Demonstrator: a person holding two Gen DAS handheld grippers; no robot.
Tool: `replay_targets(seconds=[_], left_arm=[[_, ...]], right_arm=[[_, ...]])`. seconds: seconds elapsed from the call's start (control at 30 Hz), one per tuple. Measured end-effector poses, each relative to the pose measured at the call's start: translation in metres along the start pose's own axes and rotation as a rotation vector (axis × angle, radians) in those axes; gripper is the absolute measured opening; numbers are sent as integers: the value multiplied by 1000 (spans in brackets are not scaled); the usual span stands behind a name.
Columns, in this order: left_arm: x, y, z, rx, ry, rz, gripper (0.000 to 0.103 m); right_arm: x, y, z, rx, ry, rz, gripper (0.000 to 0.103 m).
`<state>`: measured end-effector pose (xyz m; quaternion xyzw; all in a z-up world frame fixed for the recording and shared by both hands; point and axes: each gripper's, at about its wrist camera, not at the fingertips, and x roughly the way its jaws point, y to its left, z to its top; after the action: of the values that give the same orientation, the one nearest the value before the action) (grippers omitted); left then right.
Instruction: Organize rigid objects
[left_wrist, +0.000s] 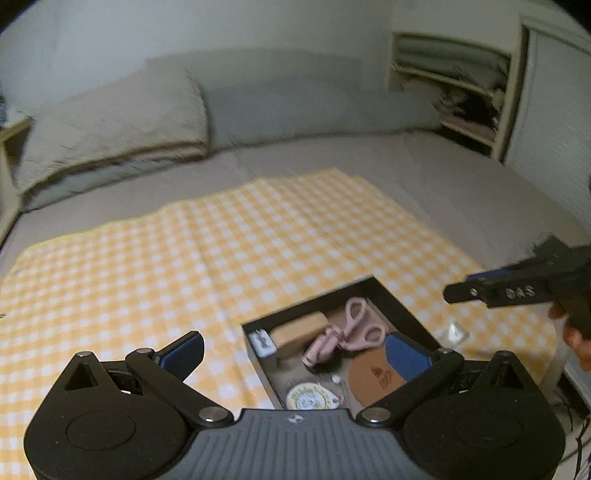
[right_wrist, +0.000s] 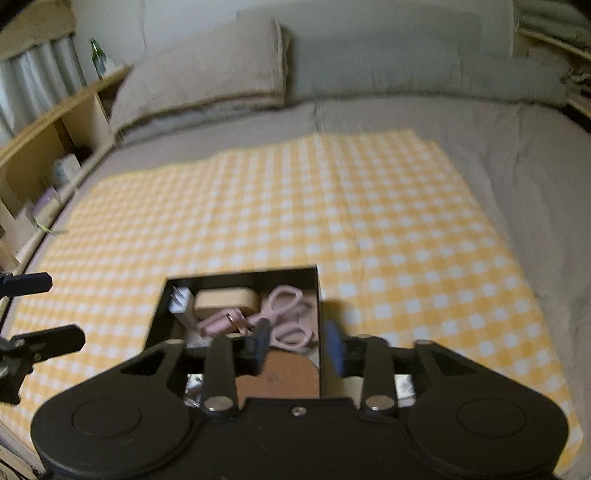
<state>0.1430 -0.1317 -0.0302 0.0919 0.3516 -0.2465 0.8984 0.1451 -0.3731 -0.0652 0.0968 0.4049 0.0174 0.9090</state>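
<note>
A black box (left_wrist: 397, 301) sits on the yellow checked cloth (left_wrist: 221, 240) on the bed. In it lie pink scissors (left_wrist: 360, 323), a tan block (left_wrist: 299, 328), a white charger (left_wrist: 261, 341), a pink clip-like item (left_wrist: 321, 347), a brown leather disc (left_wrist: 373, 376) and a round tin (left_wrist: 308, 398). My left gripper (left_wrist: 295, 350) is open and empty, just above the box's near side. My right gripper (right_wrist: 299, 341) is open and empty, straddling the box's right wall (right_wrist: 320, 332). The box also shows in the right wrist view, with the scissors (right_wrist: 286, 317) and tan block (right_wrist: 225, 301).
A small clear crumpled wrapper (left_wrist: 452, 332) lies on the cloth right of the box. A folded beige blanket (left_wrist: 118, 118) and grey pillows (left_wrist: 314, 99) lie at the head of the bed. A wooden shelf (right_wrist: 48, 147) stands at the left, open shelving (left_wrist: 461, 92) at the right.
</note>
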Motion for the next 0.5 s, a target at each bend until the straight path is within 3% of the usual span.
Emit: replay_targets(seconds=[0.2, 0.33, 0.5], left_arm=[[-28, 4, -8, -88, -61, 30, 103], [-39, 2, -19, -87, -73, 44, 103], [-54, -1, -35, -86, -108, 93, 103]], right_arm=[[-34, 9, -15, -2, -94, 18, 52], [-56, 17, -31, -34, -168, -6, 67], [-74, 25, -49, -34, -228, -11, 73]])
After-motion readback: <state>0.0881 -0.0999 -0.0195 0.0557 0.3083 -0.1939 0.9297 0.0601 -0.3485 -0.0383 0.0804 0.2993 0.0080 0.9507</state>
